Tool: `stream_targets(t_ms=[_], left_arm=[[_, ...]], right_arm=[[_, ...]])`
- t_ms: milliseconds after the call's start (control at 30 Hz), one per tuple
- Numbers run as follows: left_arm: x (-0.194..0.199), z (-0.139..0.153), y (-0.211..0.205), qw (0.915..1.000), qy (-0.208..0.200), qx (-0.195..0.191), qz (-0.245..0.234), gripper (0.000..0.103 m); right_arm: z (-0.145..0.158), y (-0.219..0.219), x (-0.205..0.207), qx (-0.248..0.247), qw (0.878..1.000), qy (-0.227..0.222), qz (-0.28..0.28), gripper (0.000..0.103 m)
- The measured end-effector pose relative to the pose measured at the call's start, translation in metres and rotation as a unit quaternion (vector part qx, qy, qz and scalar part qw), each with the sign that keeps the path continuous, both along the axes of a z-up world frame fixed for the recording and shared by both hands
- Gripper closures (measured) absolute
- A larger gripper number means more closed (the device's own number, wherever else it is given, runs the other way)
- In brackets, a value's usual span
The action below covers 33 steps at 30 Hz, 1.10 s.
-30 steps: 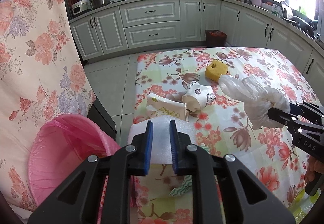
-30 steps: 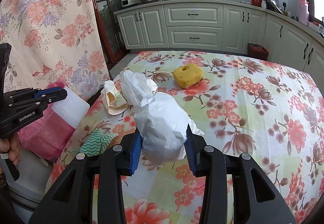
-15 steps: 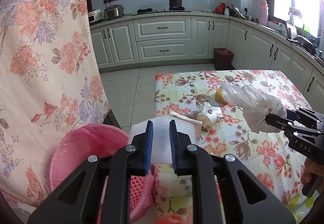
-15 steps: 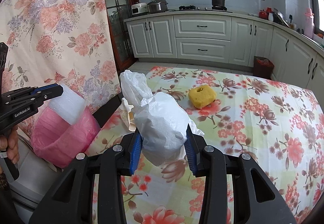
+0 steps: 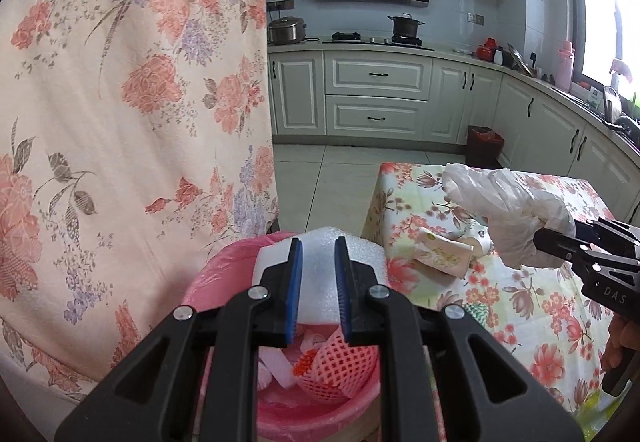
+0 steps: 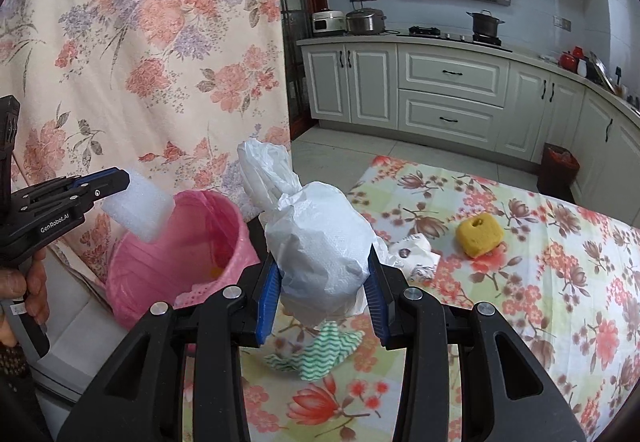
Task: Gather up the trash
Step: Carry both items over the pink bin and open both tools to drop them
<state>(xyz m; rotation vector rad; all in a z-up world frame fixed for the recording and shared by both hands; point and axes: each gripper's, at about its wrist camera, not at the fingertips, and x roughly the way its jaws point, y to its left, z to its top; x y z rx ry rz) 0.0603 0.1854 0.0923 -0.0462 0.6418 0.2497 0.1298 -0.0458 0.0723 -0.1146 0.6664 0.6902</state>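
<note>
Trash: white foam block (image 5: 320, 242), rough bubbly surface, squared edges, was clamped between the blue-padded fingers (image 5: 295, 282) of the left gripper (image 5: 317, 254). It hung directly over the pink-lined bin (image 5: 224, 270), off the table edge. In the right wrist view the same foam block (image 6: 138, 208) stuck out past the left gripper (image 6: 120, 176) tips, above the bin (image 6: 176, 242) rim.

Second trash piece: crumpled white plastic bag (image 6: 320, 242), bulky, wrinkled, with a twisted top tail pointing up. Right gripper (image 6: 322, 282) fingers were pressed onto both its sides, bag held in the air above the near-left part of the table (image 6: 560, 282). Left wrist view showed the bag (image 5: 512, 210) sticking out leftward from the right gripper (image 5: 560, 238), near the bin.

Inside bin: pink foam mesh sleeve (image 5: 340, 366) and whitish scraps.

Left on the floral tablecloth: yellow sponge (image 6: 480, 234) with a hole, crumpled printed paper (image 6: 416, 254), green-white zigzag cloth (image 6: 320, 354) under the bag, folded paper packet (image 5: 440, 254) near the table edge.

A hand (image 6: 24, 290) gripped the left gripper's handle.
</note>
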Motion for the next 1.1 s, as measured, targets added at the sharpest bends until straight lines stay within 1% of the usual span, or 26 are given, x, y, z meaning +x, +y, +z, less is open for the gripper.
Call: stream_targets(t_ms=[233, 567, 767, 967, 1033, 1100], left_arm=[[-0.019, -0.007, 0.031, 0.9996, -0.003, -0.009, 0.028, 0.087], [-0.042, -0.02, 0.067, 0.9974, -0.004, -0.027, 0.068, 0.087], [-0.048, -0.025, 0.079, 0.9961, -0.004, -0.032, 0.083, 0.087], [-0.051, -0.031, 0.088, 0.9943, -0.004, -0.041, 0.098, 0.086], [-0.05, -0.032, 0.089, 0.9942, -0.003, -0.04, 0.1, 0.086], [-0.049, -0.034, 0.09, 0.9938, -0.001, -0.037, 0.105, 0.083]], right_arm=[[0.001, 0.054, -0.018, -0.012, 0.999, -0.007, 0.04, 0.066], [-0.009, 0.118, -0.032, -0.024, 0.996, 0.005, 0.082, 0.066], [-0.019, 0.14, -0.032, -0.031, 0.995, 0.019, 0.096, 0.066], [-0.027, 0.152, -0.03, -0.031, 0.994, 0.031, 0.103, 0.065], [-0.029, 0.155, -0.029, -0.032, 0.993, 0.032, 0.104, 0.064], [-0.03, 0.157, -0.027, -0.032, 0.993, 0.034, 0.106, 0.059]])
